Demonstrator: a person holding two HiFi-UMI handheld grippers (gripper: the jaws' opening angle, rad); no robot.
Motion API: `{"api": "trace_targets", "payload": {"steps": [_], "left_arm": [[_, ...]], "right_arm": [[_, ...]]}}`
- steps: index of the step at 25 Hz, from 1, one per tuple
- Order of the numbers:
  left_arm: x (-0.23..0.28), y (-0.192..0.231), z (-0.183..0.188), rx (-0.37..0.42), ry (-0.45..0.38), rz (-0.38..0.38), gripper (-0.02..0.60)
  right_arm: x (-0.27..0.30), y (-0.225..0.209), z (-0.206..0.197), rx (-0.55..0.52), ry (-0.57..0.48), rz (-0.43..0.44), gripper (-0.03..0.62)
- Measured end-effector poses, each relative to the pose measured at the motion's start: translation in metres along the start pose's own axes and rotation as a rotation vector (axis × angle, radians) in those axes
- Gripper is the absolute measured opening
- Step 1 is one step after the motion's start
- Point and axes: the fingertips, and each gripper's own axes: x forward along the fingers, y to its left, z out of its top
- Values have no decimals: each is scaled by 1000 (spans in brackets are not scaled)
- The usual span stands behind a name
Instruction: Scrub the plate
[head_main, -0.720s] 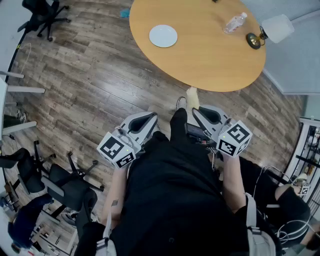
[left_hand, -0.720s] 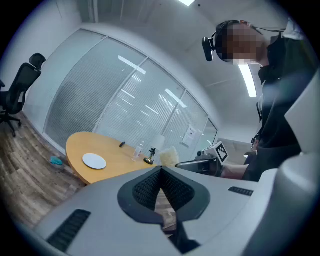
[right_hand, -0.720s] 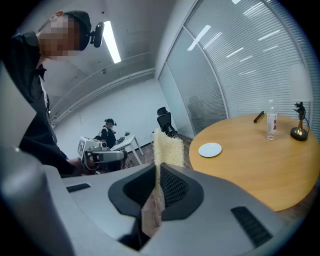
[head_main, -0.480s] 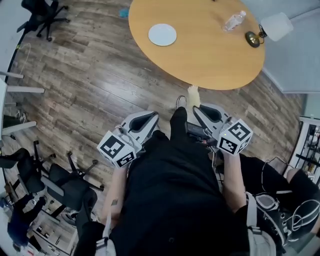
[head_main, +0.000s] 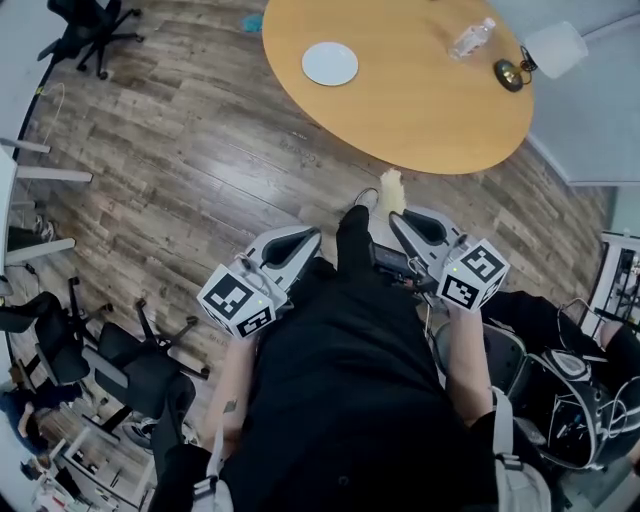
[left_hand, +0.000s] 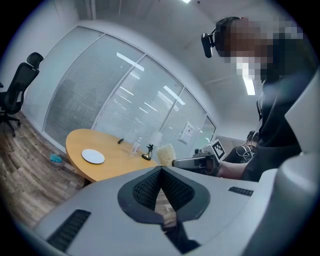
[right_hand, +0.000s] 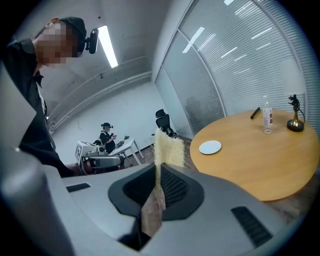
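Note:
A white plate (head_main: 330, 63) lies on the left part of the round wooden table (head_main: 420, 100), well ahead of both grippers. My right gripper (head_main: 395, 215) is held close to the body, shut on a pale yellow sponge (head_main: 392, 190) that sticks out past its tips. In the right gripper view the sponge (right_hand: 167, 147) stands upright between the jaws of the right gripper (right_hand: 157, 167), with the plate (right_hand: 210, 147) far beyond it. My left gripper (head_main: 308, 235) is also held at the waist. In its own view the left gripper (left_hand: 161, 170) is shut and empty, far from the plate (left_hand: 93, 156).
A clear water bottle (head_main: 470, 40) and a small lamp (head_main: 545, 52) stand on the table's right side. Office chairs (head_main: 130, 365) stand at the left over the wood floor (head_main: 180, 160). A glass wall (left_hand: 115, 95) runs behind the table. A person (right_hand: 106, 137) stands by a far desk.
The head view has shifted slightly, so the table and plate sit a little higher and further right. Both grippers keep the same pose at the waist.

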Motion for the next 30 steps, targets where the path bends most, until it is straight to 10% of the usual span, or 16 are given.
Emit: {"api": "trace_targets", "payload": {"steps": [30], "left_arm": [[58,116,78,28,63,42,11]], "right_arm": [[112,-76,84,22,-30,56,38]]}}
